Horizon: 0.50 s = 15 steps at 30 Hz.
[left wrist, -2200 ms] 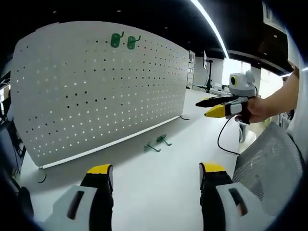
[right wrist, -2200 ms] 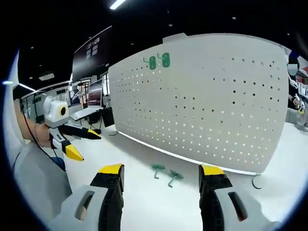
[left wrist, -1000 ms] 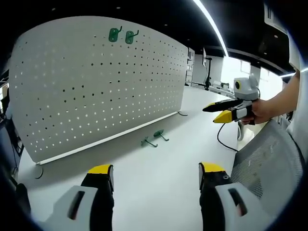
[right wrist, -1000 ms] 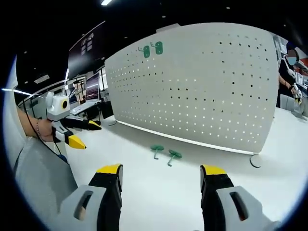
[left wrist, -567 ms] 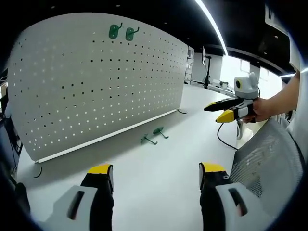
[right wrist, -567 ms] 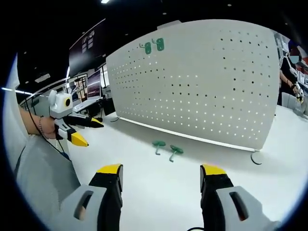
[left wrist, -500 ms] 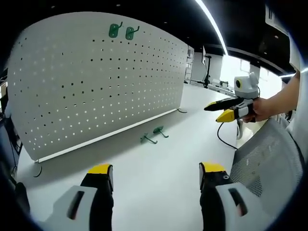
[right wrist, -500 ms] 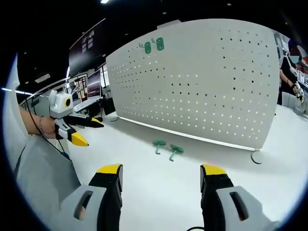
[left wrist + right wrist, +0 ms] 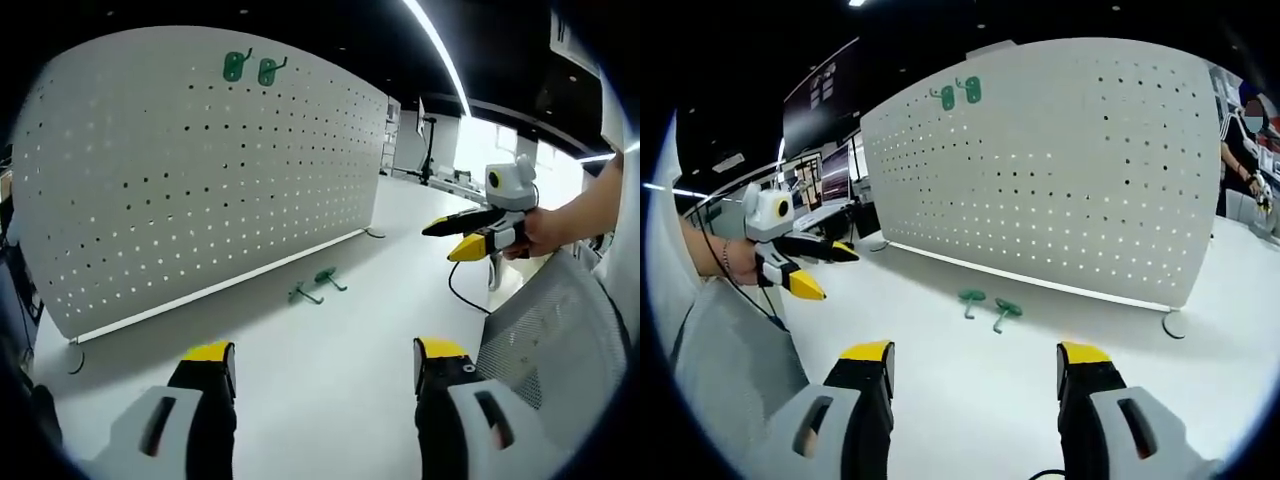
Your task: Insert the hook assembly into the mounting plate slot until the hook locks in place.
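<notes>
White pegboard (image 9: 200,170) is standing upright on the white table (image 9: 330,370), w/ two green hooks (image 9: 250,68) hanging side by side near its top edge; same pair is showing in right gripper view (image 9: 960,94) high on the board (image 9: 1060,170). Two more green hooks are lying loose on the table just in front of the board's base, close together but apart: in left gripper view (image 9: 303,293) and (image 9: 328,277), in right gripper view (image 9: 971,299) and (image 9: 1004,311). Left gripper (image 9: 325,365) is hovering over bare table, jaws spread wide, nothing btwn them. Right gripper (image 9: 975,365) is doing likewise, jaws wide apart and empty, well short of the loose hooks. Each gripper is also appearing in the other's view, held in a hand, yellow tips parted: right one (image 9: 462,237), left one (image 9: 820,270).
</notes>
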Motion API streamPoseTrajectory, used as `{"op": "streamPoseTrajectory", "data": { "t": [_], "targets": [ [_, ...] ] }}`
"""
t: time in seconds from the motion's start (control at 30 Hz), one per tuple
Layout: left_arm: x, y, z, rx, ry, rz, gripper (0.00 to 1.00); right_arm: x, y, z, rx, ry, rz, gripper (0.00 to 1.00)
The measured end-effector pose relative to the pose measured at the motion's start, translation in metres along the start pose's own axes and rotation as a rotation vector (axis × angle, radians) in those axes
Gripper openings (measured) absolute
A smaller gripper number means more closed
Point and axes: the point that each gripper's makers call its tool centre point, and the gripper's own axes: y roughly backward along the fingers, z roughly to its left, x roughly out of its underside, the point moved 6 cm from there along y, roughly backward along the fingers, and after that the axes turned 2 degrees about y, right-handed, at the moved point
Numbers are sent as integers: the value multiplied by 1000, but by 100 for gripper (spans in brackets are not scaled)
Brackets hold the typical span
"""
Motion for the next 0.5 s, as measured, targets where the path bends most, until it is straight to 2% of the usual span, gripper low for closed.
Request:
{"op": "streamPoseTrajectory", "data": {
  "t": [0.2,0.37,0.5],
  "targets": [
    [-11,-12,1,20,-11,7,75,0,0,1,-1,10,8,63],
    [-12,-27,0,54,-36,61,75,1,0,2,1,22,18,63],
    [-17,-36,4,70,-38,78,75,2,-1,2,-2,23,22,63]
  ]
}}
